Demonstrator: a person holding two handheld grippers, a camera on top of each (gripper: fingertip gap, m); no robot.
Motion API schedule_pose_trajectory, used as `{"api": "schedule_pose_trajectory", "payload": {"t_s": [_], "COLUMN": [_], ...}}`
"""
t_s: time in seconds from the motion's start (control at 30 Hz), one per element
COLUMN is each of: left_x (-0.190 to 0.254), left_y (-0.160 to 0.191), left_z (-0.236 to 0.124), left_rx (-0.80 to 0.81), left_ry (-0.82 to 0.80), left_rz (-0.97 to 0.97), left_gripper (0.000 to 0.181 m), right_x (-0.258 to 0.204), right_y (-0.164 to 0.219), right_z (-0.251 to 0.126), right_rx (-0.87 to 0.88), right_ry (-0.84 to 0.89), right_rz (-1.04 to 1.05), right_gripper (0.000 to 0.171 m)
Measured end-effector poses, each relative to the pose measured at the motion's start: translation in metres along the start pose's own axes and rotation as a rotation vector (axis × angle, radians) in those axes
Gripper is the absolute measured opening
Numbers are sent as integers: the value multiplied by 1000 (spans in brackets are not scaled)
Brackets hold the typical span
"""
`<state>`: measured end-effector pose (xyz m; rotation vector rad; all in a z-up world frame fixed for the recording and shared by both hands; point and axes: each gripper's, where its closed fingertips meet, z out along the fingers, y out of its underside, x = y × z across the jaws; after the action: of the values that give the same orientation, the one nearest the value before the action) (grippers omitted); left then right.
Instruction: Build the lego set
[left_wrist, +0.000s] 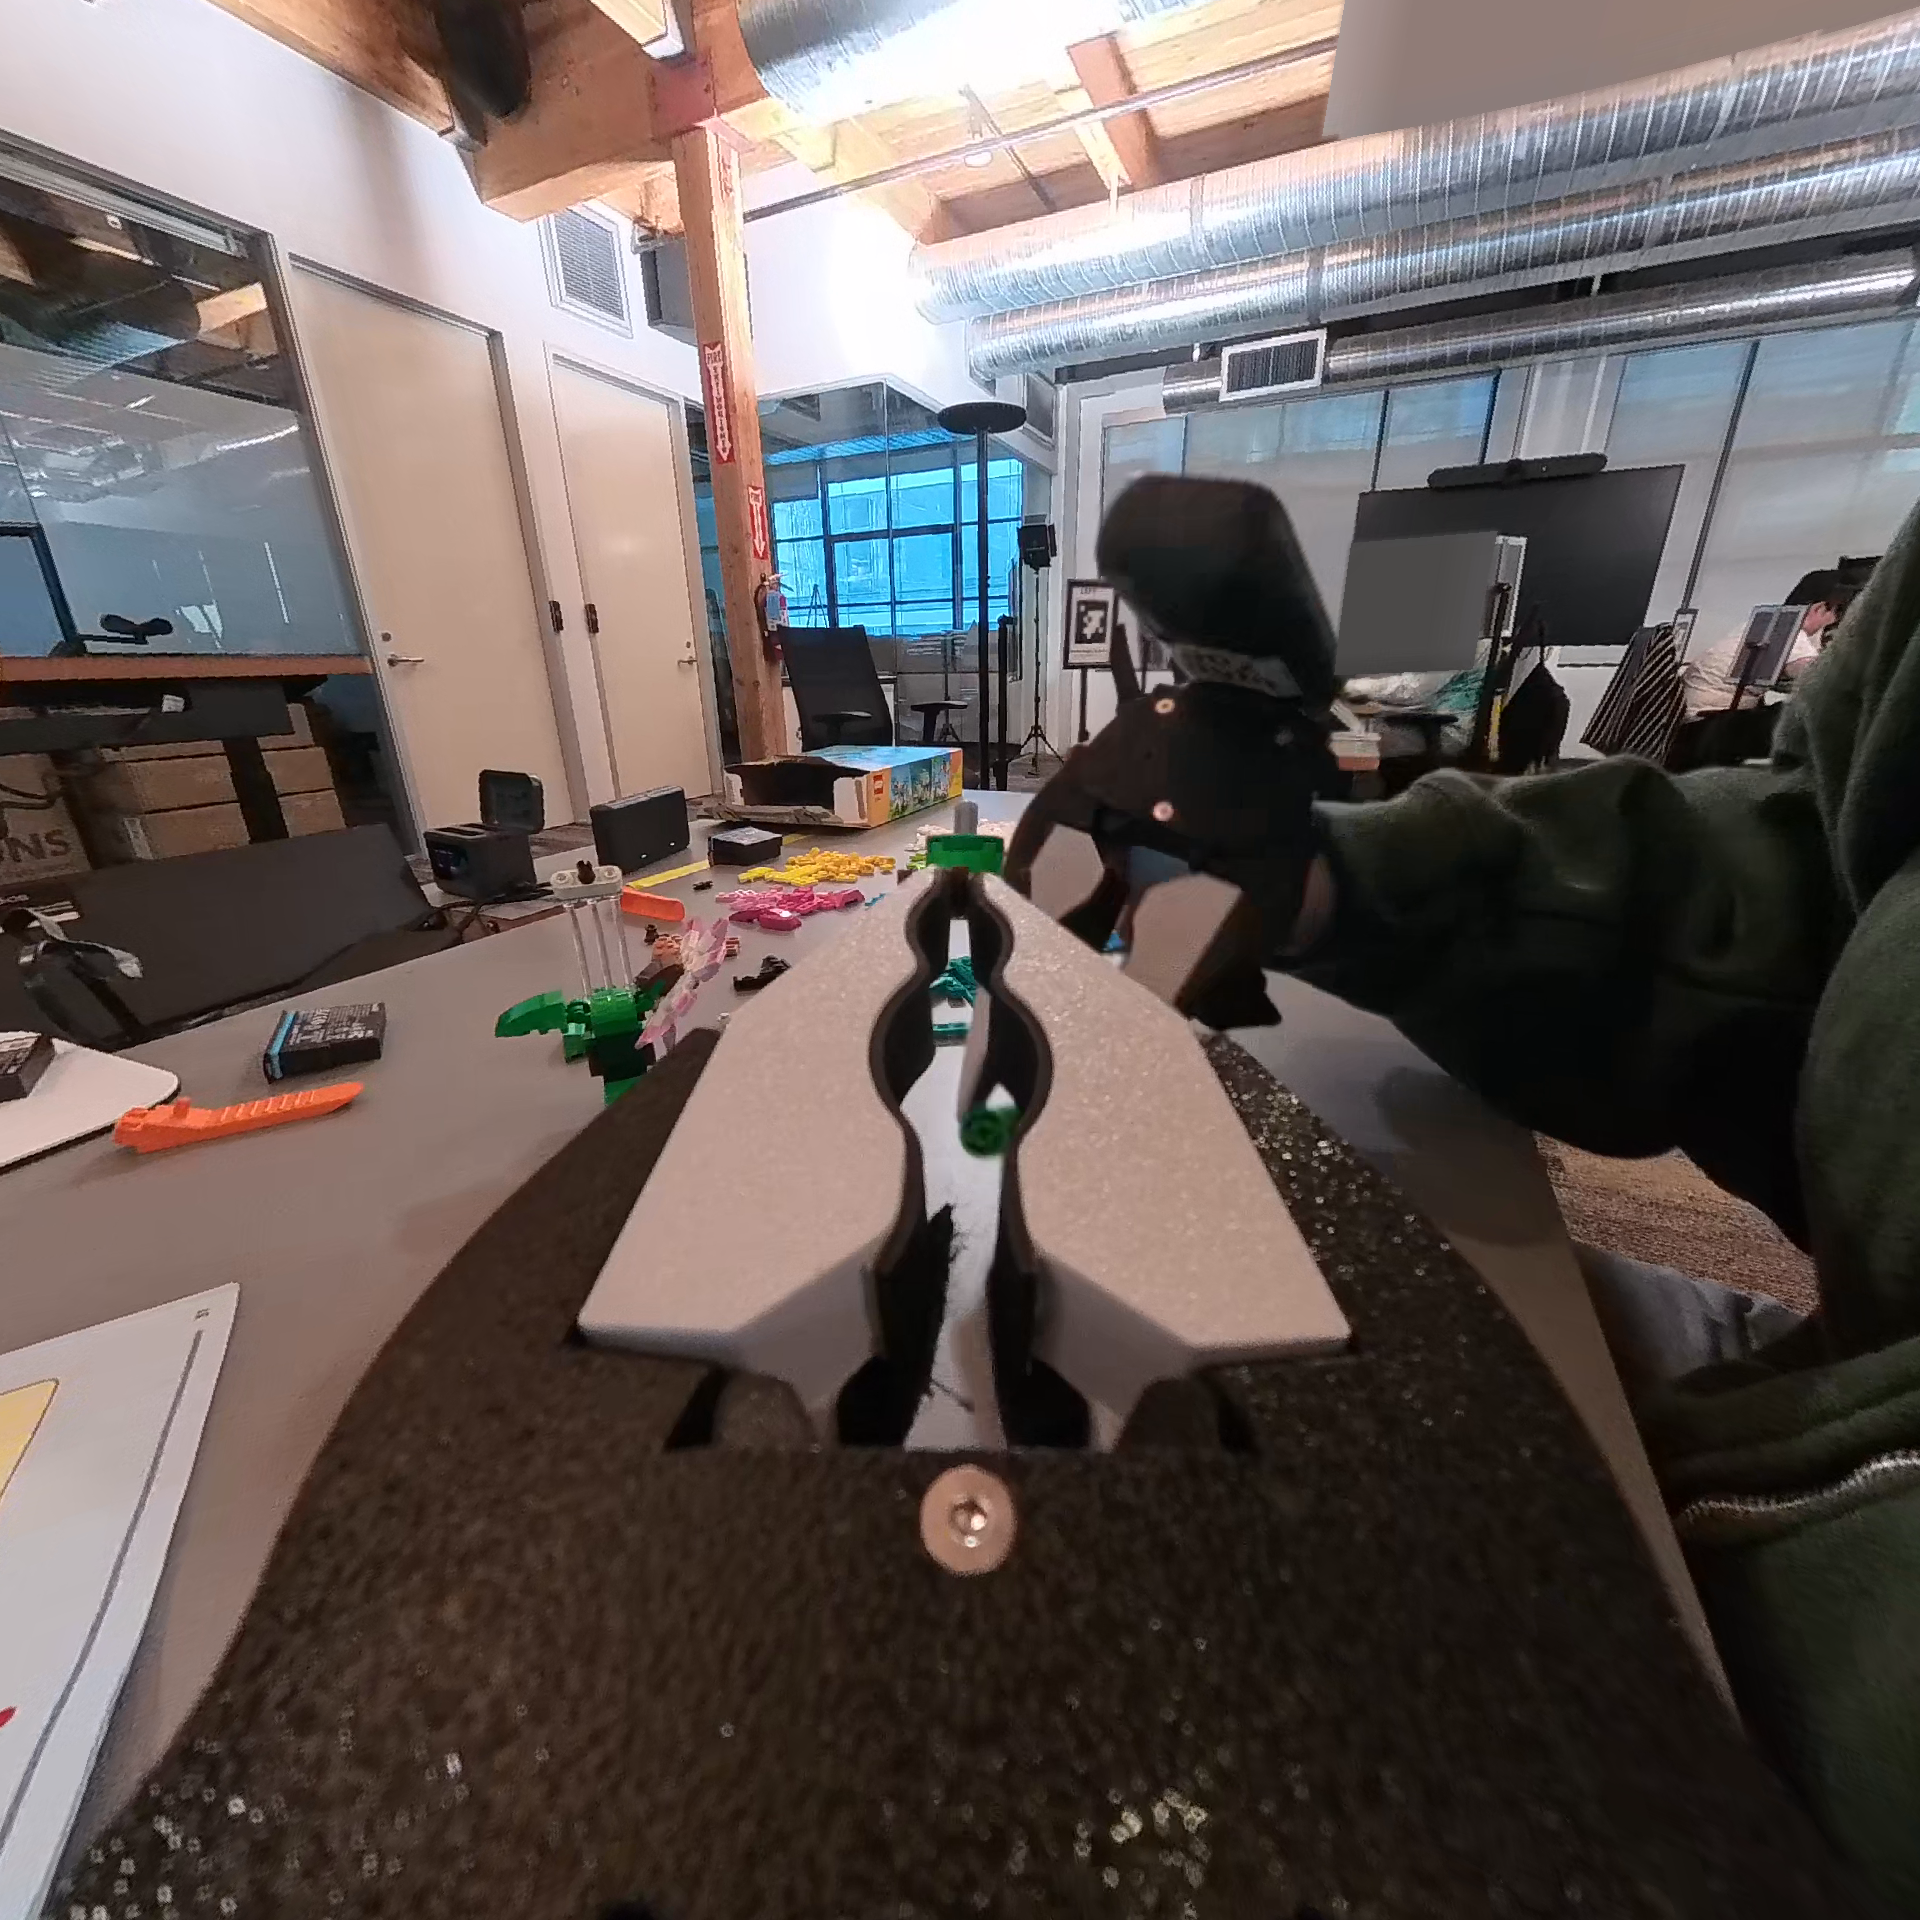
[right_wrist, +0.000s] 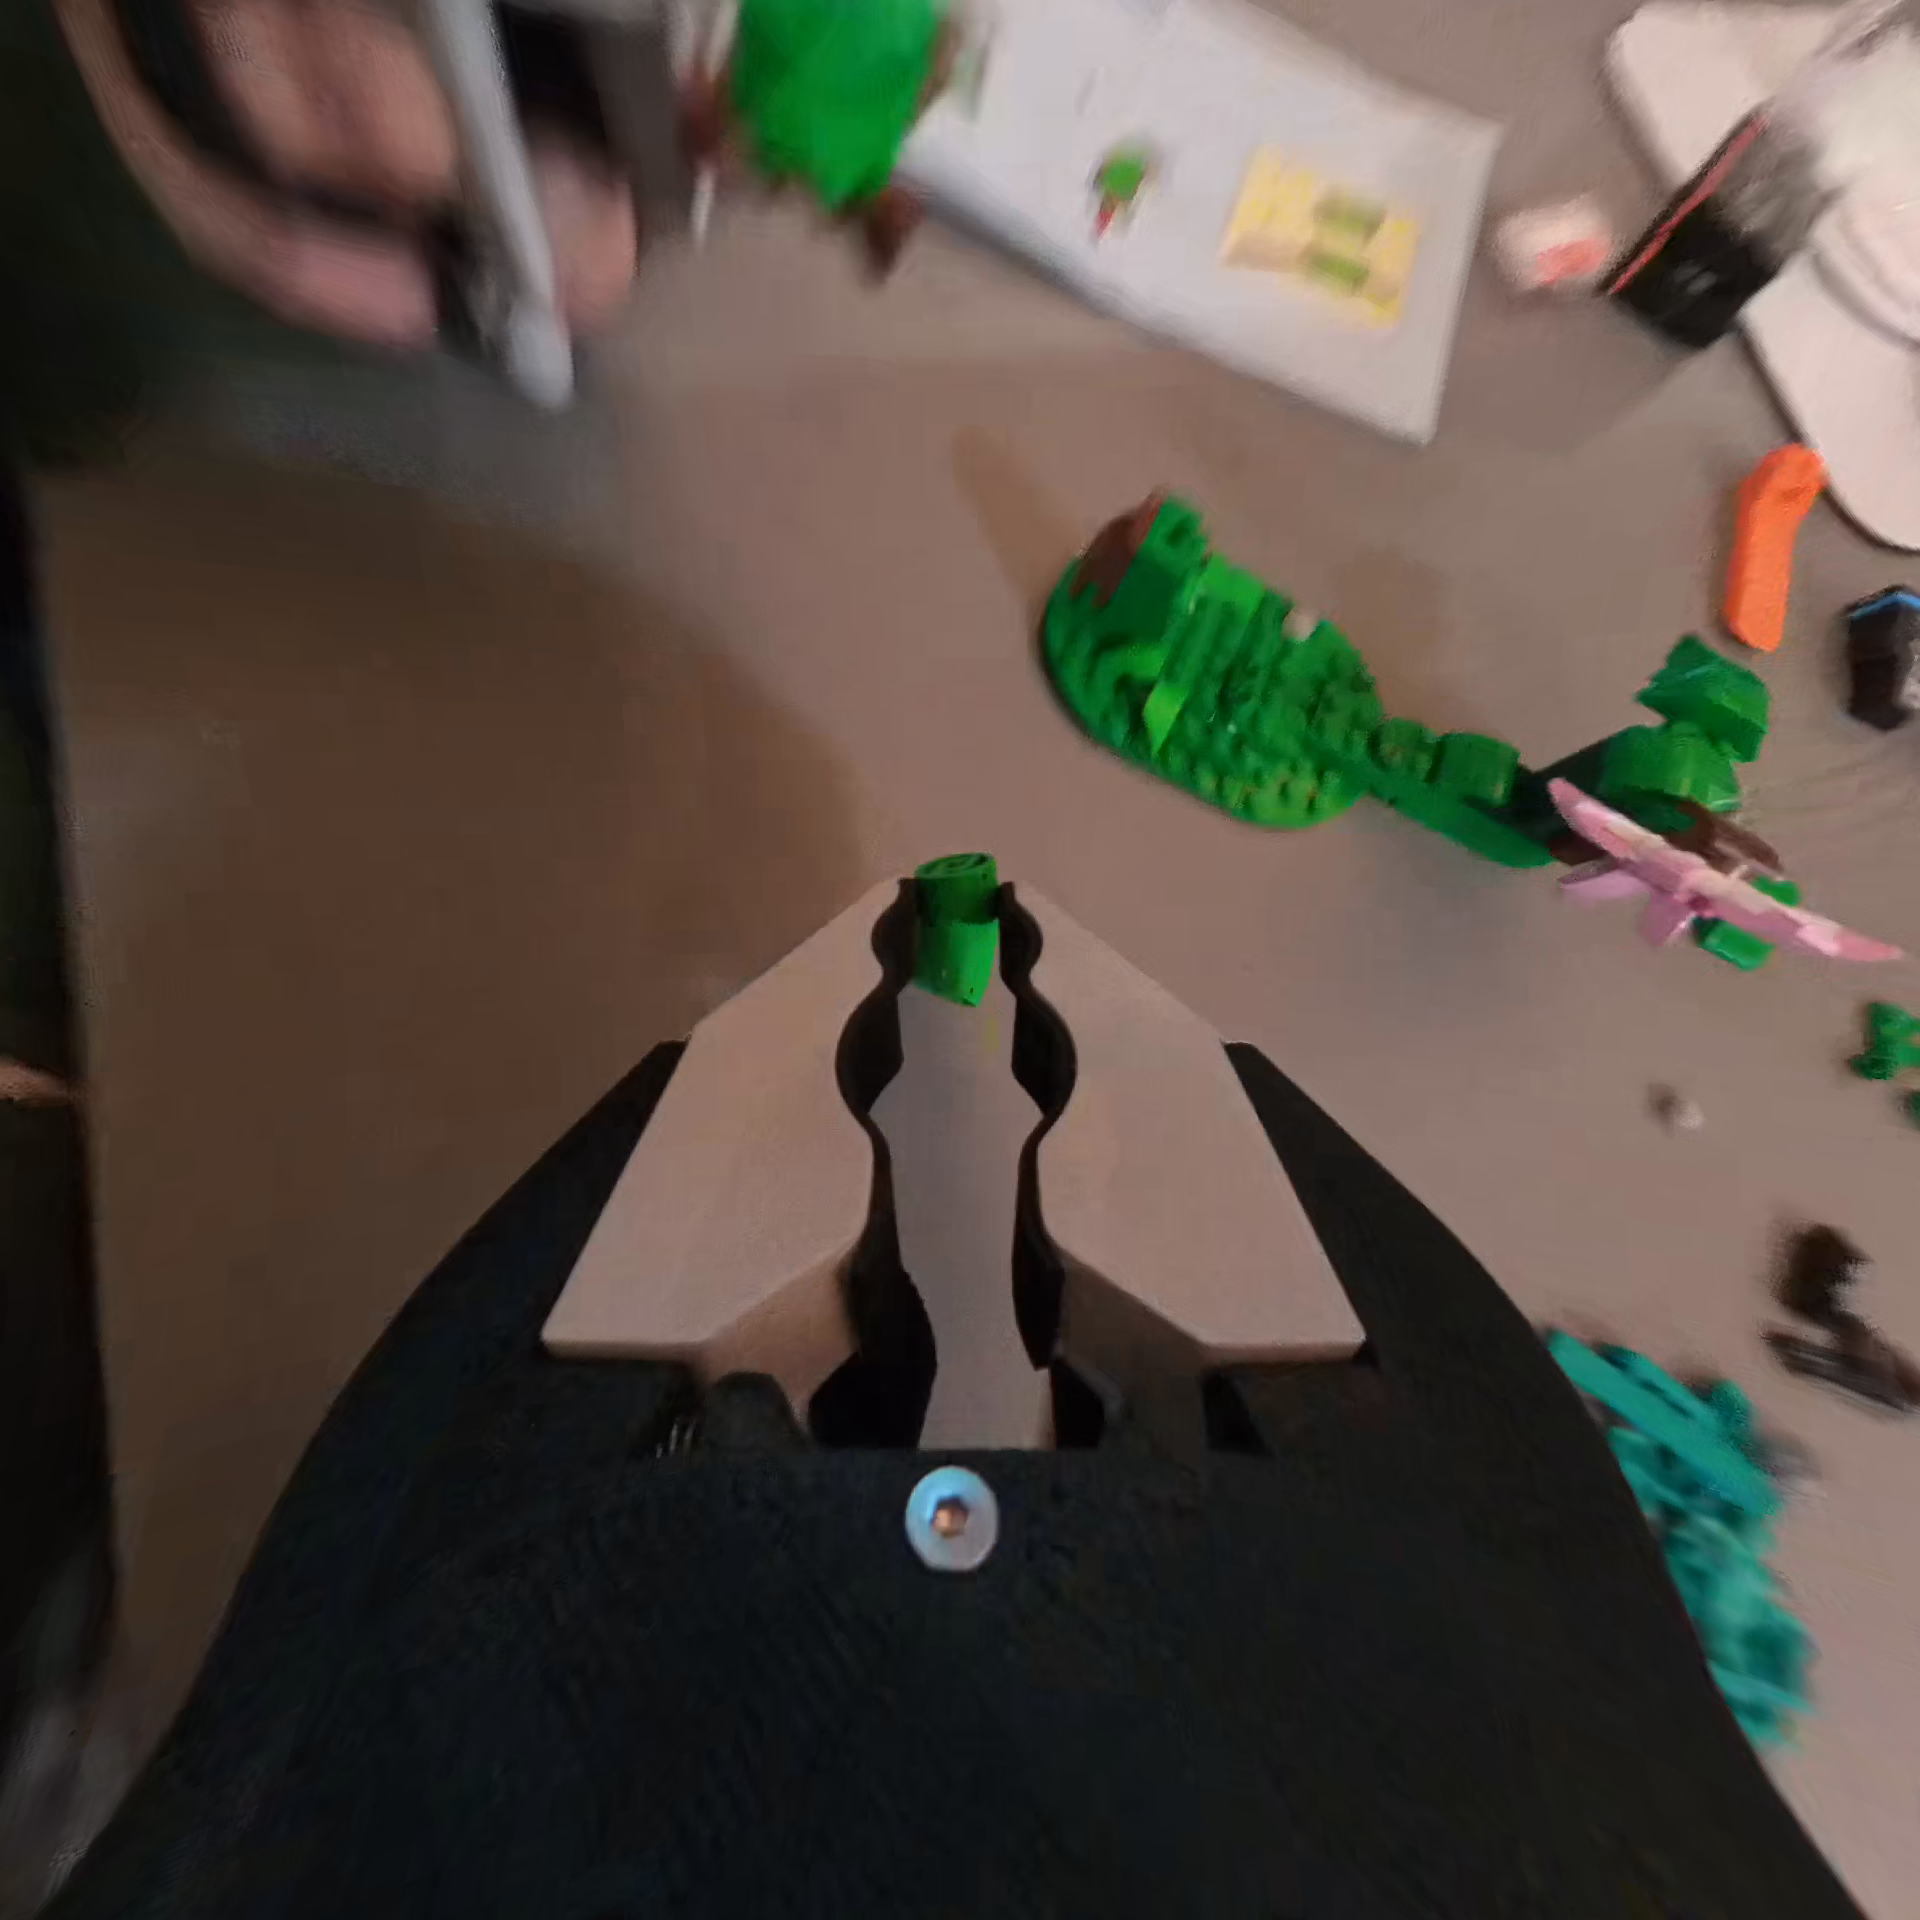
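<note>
My left gripper (left_wrist: 951, 883) is shut on a thin grey rod (left_wrist: 975, 1049) that runs back between its fingers. The rod carries a green piece (left_wrist: 968, 854) at the tip and a green round piece (left_wrist: 987, 1129) at its near end. My right gripper (right_wrist: 956, 894) is shut on a small green round piece (right_wrist: 954, 925) above the grey table (right_wrist: 623, 727). The right gripper also shows in the left wrist view (left_wrist: 1174, 925), held by a hand in a green sleeve, just right of the left fingertips. A green leafy Lego build (right_wrist: 1226, 686) with a pink flower (right_wrist: 1704, 894) lies on the table.
The instruction booklet (right_wrist: 1195, 208) lies beyond the build. An orange brick separator (right_wrist: 1766, 540) and a teal pile (right_wrist: 1704, 1507) lie to the right. In the left wrist view are yellow (left_wrist: 831, 864) and pink (left_wrist: 774, 909) piles, a clear stand (left_wrist: 603, 935) and the Lego box (left_wrist: 862, 784).
</note>
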<state>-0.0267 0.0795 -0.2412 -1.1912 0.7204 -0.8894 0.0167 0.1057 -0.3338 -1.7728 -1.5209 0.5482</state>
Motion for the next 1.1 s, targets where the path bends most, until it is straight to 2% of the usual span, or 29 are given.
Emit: {"api": "schedule_pose_trajectory", "payload": {"t_s": [0.03, 0.13, 0.27, 0.4, 0.53, 0.77, 1.1], "left_x": [0, -2, -1, -1, -2, -7, -7], "left_y": [0, -1, -1, -2, -6, -14, -12], "left_z": [0, -1, 0, 0, -1, -6, -5], "left_rx": [2, 9, 8, 16, 47, 112, 105], "left_ry": [-2, -7, -2, 6, 23, 28, 31], "left_rz": [-2, -11, -26, -47, -93, -169, -174], "left_gripper": [0, 0, 0, 0, 0, 0, 0], "right_x": [3, 13, 22, 26, 37, 50, 44], "right_y": [-14, -57, -93, -102, -104, -94, -102], "right_z": [-6, -33, -70, -78, -79, -69, -64], "right_rx": [116, 486, 908, 1119, 1289, 1403, 1354], "right_ry": [-19, -133, -421, -642, -706, -646, -632], "right_rz": [93, 359, 703, 958, 1180, 1433, 1372], "right_gripper": [14, 14, 14, 14, 13, 14, 14]}}
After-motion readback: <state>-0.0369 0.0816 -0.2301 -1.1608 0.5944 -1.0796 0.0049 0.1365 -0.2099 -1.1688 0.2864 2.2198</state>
